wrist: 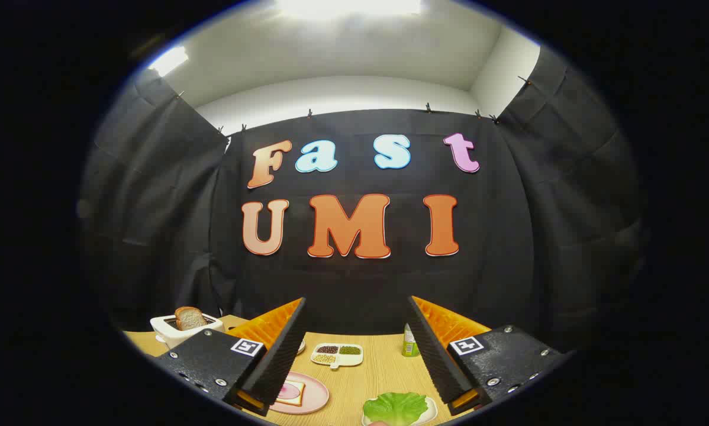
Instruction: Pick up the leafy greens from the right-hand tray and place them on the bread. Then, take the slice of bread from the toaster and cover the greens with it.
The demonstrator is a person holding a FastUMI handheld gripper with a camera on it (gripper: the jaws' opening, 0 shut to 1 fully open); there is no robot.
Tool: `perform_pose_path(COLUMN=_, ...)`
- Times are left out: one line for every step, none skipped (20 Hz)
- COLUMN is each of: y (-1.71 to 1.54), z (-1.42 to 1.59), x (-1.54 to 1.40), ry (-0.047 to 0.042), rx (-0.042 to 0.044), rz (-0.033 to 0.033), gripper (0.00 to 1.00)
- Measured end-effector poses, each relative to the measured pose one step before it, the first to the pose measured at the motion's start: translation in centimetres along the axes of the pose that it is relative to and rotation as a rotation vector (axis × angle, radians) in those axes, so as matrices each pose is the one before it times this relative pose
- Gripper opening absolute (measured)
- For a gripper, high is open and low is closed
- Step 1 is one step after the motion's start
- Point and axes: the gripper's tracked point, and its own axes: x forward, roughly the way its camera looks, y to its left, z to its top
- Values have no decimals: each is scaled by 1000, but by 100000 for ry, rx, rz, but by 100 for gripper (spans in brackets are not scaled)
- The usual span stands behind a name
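The tool (354,355) is spread wide, holding nothing, above a wooden counter (378,378). Between its fingers lie one leafy greens (396,407) on a tray (428,408), one pink plate (313,396) with bread (290,391), and beyond them a four-part dish (337,355). One toaster (177,331) holding a slice (189,318) stands by black cloth walls.

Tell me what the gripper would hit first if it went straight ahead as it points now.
Probably nothing on the table: the open gripper points above the divided dish toward the booth's cloth wall. Depth is unclear.
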Motion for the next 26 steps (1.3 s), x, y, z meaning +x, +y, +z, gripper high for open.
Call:
perform_pose_path(y=-13, z=-26, x=-43, ry=50, rx=263, rz=326, gripper=98)
perform_pose_path(y=-2, z=-25, x=15, ry=-79, rx=418, rz=235, gripper=99)
perform_pose_path(y=2, z=29, x=67, ry=-122, rx=542, rz=222, gripper=99)
perform_pose_path(y=-157, z=-34, x=-32, ry=-67, rx=574, rz=60, gripper=98)
perform_pose_path(y=-159, z=-53, x=85, ry=67, rx=690, rz=-29, gripper=98)
perform_pose_path(y=-150, z=-24, x=-99, ry=185, rx=780, rz=-12, gripper=98)
perform_pose_path(y=-143, z=4, x=-45, ry=165, rx=746, rz=106, gripper=98)
perform_pose_path(y=-139, z=-18, x=-48, ry=98, rx=591, rz=188, gripper=98)
perform_pose_path(y=-201, z=-9, x=-22, ry=81, rx=519, rz=-87, gripper=98)
perform_pose_path(y=-138, z=104, x=-55, ry=-181, rx=409, rz=-30, gripper=98)
perform_pose_path(y=-120, z=97, x=-87, ry=-181, rx=363, rz=-198, gripper=98)
perform_pose_path(y=-122, z=152, x=-42, ry=-579, rx=299, rz=108, gripper=98)
perform_pose_path(y=-86, z=251, x=-103, ry=-672, rx=361, rz=111, gripper=99)
perform_pose_path(y=-24, z=185, x=-167, ry=-601, rx=391, rz=193, gripper=98)
perform_pose_path(y=58, z=195, x=0, ry=-340, rx=284, rz=357, gripper=99)
perform_pose_path(y=-103, z=-52, x=-83, ry=142, rx=261, rz=197, gripper=98)
perform_pose_path(y=41, z=76, x=50, ry=197, rx=88, rz=228, gripper=98)
perform_pose_path(y=-124, z=166, x=-69, ry=24, rx=83, rz=-78, gripper=98)
perform_pose_path(y=-110, z=145, x=-1, ry=-79, rx=5, rz=-33, gripper=98)
perform_pose_path(y=-130, z=96, x=104, ry=-101, rx=270, rz=-117, gripper=98)
perform_pose_path(y=-74, z=106, x=46, ry=133, rx=588, rz=55, gripper=98)
perform_pose_path(y=-121, z=-119, x=25, ry=767, rx=748, rz=260, gripper=98)
perform_pose_path(y=-211, z=-316, x=160, ry=1509, rx=793, rz=116, gripper=98)
perform_pose_path(y=-266, z=-407, x=178, ry=1889, rx=431, rz=20, gripper=98)
perform_pose_path(y=-331, z=-473, x=253, ry=2074, rx=-82, rz=28, gripper=98)
perform_pose_path(y=-343, z=-602, x=155, ry=2824, rx=-389, rz=-320, gripper=98)
